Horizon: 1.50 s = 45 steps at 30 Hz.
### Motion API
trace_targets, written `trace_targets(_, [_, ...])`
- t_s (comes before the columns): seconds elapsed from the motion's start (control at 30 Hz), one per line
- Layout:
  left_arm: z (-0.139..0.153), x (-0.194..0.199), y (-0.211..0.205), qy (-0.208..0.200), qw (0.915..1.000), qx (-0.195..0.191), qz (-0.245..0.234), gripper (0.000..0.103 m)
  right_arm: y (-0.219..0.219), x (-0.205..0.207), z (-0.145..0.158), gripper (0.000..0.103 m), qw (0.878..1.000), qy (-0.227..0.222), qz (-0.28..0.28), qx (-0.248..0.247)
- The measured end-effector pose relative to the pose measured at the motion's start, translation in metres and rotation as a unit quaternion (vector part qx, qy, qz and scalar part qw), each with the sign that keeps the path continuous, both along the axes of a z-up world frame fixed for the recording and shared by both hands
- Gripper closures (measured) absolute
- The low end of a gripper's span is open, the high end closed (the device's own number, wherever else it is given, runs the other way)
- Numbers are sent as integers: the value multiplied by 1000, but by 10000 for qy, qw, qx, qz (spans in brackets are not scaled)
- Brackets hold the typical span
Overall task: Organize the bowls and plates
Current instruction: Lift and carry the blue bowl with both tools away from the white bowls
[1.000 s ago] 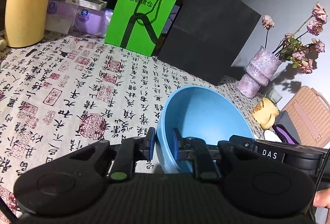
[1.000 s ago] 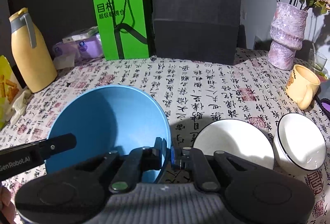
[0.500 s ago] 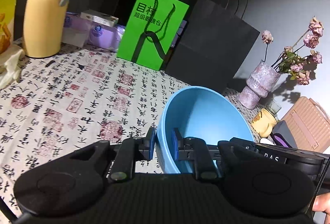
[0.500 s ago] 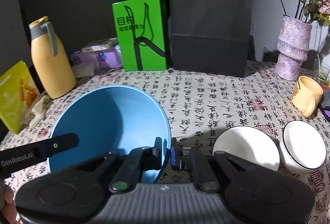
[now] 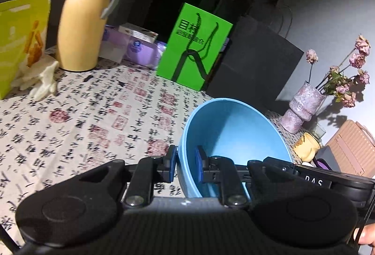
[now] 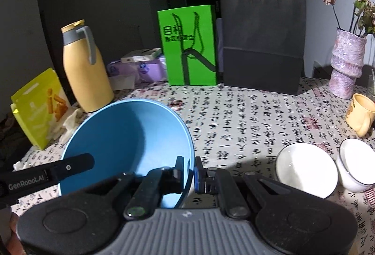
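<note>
A large blue bowl [image 5: 234,130] [image 6: 126,137] hangs above the table, held by both grippers on opposite rims. My left gripper [image 5: 186,164] is shut on its left rim. My right gripper [image 6: 188,173] is shut on its right rim. The left gripper's black body [image 6: 46,173] shows at the bowl's far side in the right wrist view. A white bowl [image 6: 307,173] and a smaller white bowl with a dark rim [image 6: 356,167] sit on the table to the right.
The calligraphy tablecloth [image 6: 246,114] carries a yellow thermos [image 5: 84,20] [image 6: 86,67], a yellow snack bag [image 6: 37,109], a green bag [image 6: 189,48], a black paper bag [image 6: 262,41], a pink vase with dried flowers [image 6: 346,65] and a yellow mug [image 6: 361,114].
Both grippers have lifted the blue bowl and drawn it back from the table's far side; the thermos and snack bag have come into view on the left.
</note>
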<state>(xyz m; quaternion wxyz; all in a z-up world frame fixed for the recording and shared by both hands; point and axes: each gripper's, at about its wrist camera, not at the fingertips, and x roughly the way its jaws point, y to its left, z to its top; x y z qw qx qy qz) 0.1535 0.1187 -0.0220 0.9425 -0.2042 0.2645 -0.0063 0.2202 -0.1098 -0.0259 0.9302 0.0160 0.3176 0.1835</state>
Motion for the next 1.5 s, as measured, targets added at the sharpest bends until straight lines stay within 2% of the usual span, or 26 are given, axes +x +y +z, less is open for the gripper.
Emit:
trace_targets(0.4, [2,-39,34,23,9993,84,361,85,38,-29,-4,95,9994,117,292,151])
trace_targets(0.7, [0,-56,59,122,9976,222,640,85,68,-38,-18,95,9975,398,511,290])
trace_targets(1.1, [-23,-65,86,462,9945,205,912,85,104,-44,-42,94,9936,799,755,251])
trace_targets(1.5, [-47,-70,91,916,9908,183,978,86,110,-51,-62,94,9912,962,884,235])
